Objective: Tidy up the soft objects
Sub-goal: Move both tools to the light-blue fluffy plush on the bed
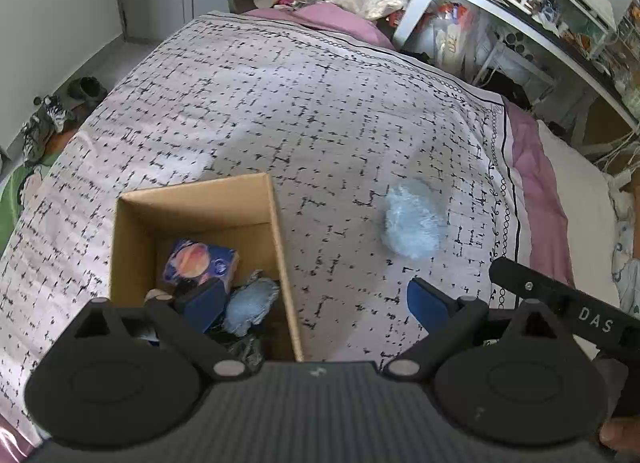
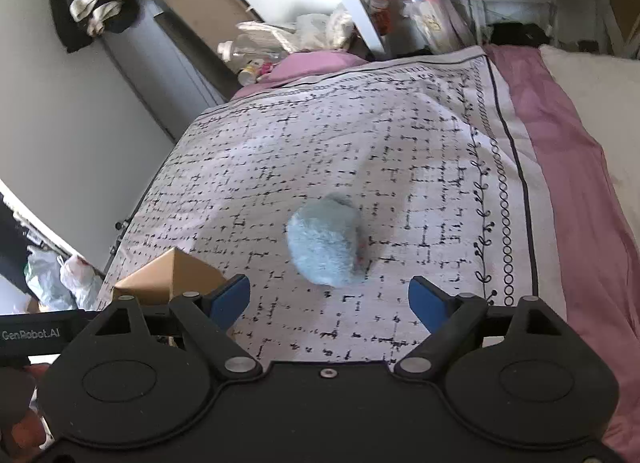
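Right gripper (image 2: 330, 301) spread wide, empty, just short of pale-blue fluffy ball (image 2: 326, 241) lying loose on bedspread (image 2: 420, 151) beside box (image 1: 192, 199); looks light, squashy — pinch across its middle.

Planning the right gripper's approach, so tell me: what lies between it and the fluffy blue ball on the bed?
Only bare patterned bedspread lies between the open right gripper and the fluffy blue ball, as the right wrist view shows.

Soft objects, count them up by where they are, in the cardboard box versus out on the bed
Light blue fluffy toy on the bedspread: 1
Light blue fluffy toy in the cardboard box: 1
Planet-print cushion in the box: 1
Total: 3
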Action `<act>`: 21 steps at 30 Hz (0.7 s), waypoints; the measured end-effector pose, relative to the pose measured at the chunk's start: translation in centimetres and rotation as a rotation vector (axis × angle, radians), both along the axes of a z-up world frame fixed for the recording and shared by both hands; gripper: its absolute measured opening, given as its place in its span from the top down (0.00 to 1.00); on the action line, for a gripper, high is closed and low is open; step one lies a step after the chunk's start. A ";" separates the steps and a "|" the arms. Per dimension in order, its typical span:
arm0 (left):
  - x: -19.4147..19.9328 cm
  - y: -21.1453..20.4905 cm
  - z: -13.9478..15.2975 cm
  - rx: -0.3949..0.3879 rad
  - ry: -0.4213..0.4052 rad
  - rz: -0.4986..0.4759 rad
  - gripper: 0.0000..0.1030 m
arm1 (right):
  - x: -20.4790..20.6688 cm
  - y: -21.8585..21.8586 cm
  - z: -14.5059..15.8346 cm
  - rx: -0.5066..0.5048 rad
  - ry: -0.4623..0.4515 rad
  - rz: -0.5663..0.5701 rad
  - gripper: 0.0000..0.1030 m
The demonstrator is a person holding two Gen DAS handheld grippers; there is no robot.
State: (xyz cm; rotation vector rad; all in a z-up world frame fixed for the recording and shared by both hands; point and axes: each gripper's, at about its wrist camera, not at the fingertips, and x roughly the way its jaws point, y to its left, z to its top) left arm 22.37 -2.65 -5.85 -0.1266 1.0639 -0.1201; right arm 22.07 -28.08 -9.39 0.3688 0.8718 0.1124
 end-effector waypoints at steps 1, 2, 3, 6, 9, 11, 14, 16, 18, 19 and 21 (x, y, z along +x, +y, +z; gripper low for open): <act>0.2 -0.5 0.0 0.006 -0.002 -0.009 0.06 | 0.1 -0.4 -0.3 0.006 0.002 -0.007 0.20; 0.3 -1.0 0.0 0.011 -0.005 -0.019 0.06 | 0.2 -0.8 -0.6 0.014 0.005 -0.013 0.22; 0.5 -1.6 0.0 0.019 -0.012 -0.031 0.06 | 0.2 -1.1 -0.9 0.022 0.010 -0.018 0.23; 1.0 -3.0 -0.1 0.036 -0.023 -0.046 0.06 | 0.4 -2.0 -1.8 0.049 0.027 -0.032 0.24; 1.6 -4.0 -0.5 0.036 -0.024 -0.043 0.07 | 0.7 -2.7 -2.6 0.080 0.038 -0.053 0.24; 1.9 -4.8 -0.8 0.045 -0.030 -0.047 0.07 | 0.8 -3.1 -3.0 0.082 0.039 -0.072 0.24; 2.5 -5.8 -1.2 0.043 -0.033 -0.060 0.09 | 1.1 -3.9 -4.0 0.123 0.056 -0.112 0.24; 2.9 -6.6 -1.4 0.050 -0.042 -0.071 0.10 | 1.3 -4.5 -4.7 0.163 0.064 -0.142 0.27; 3.2 -7.5 -1.6 0.058 -0.053 -0.091 0.13 | 1.5 -5.1 -5.3 0.188 0.070 -0.176 0.32; 3.5 -7.9 -1.7 0.058 -0.055 -0.102 0.15 | 1.5 -5.3 -5.6 0.194 0.073 -0.197 0.34; 3.9 -8.8 -2.1 0.057 -0.052 -0.120 0.25 | 1.7 -5.5 -6.1 0.180 0.090 -0.241 0.42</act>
